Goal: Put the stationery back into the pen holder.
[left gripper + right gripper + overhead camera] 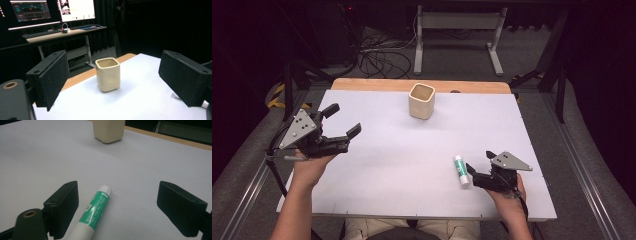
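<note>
A green and white glue stick (461, 171) lies flat on the white table top (402, 165) at the front right. My right gripper (480, 164) sits low over it, open; in the right gripper view the glue stick (96, 211) rests between the jaws, close beside the left pad (63, 207) and well apart from the right one. A cream square cup (421, 100) stands upright near the far edge. At the left side my left gripper (343, 120) is held above the table, open and holding nothing, and it faces the cup (108, 74).
A wooden strip (377, 84) runs along the table's far edge. Beyond it are a white desk frame (457, 30) and loose cables (379, 60) on the floor. Monitors (52, 10) glow on a desk in the left gripper view. Metal rails flank the table.
</note>
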{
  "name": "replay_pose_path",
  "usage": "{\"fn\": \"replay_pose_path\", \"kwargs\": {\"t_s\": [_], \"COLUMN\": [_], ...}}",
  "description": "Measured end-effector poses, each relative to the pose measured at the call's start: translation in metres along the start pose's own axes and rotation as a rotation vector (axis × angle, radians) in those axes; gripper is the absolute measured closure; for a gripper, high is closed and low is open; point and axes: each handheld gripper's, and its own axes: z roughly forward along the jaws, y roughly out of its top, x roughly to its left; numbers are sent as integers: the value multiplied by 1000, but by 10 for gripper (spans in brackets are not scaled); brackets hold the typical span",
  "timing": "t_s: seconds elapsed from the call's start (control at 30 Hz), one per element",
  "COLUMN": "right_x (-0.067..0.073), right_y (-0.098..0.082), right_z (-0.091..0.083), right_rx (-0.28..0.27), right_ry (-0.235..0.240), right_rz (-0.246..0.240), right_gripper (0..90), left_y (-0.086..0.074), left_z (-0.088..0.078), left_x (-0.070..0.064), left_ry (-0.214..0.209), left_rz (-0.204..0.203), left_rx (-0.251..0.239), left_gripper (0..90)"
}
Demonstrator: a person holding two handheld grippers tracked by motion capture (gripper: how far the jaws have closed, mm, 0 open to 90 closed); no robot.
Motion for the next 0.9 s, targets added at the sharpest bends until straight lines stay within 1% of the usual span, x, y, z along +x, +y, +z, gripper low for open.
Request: {"fn": "replay_pose_path", "kwargs": {"t_s": [0.27, 0.33, 0.43, 0.57, 0.67, 0.7, 0.73, 0.9], "right_x": [4, 4, 6, 8, 9, 9, 9, 11], "right_y": [-4, -5, -7, -7, -8, -8, -9, -11], "right_z": [2, 3, 5, 7, 8, 8, 9, 11], "right_rx": [30, 38, 63, 78, 91, 95, 108, 134], "right_ry": [7, 6, 11, 15, 18, 20, 24, 28], "right_rz": [-2, 1, 11, 7, 10, 11, 8, 1], "right_gripper": [196, 205, 217, 223, 230, 232, 238, 249], "left_y": [0, 0, 1, 1, 1, 1, 1, 2], "left_z": [0, 1, 0, 0, 0, 0, -1, -1], "left_x": [-1, -1, 0, -1, -1, -1, -2, -2], "left_ry": [-1, -3, -1, 0, 1, 1, 0, 1], "left_rz": [-6, -2, 1, -5, 3, -3, -3, -1], "left_rx": [-3, -1, -2, -5, -2, -4, -4, -8], "left_gripper": [105, 105, 104, 105, 105, 105, 105, 105]}}
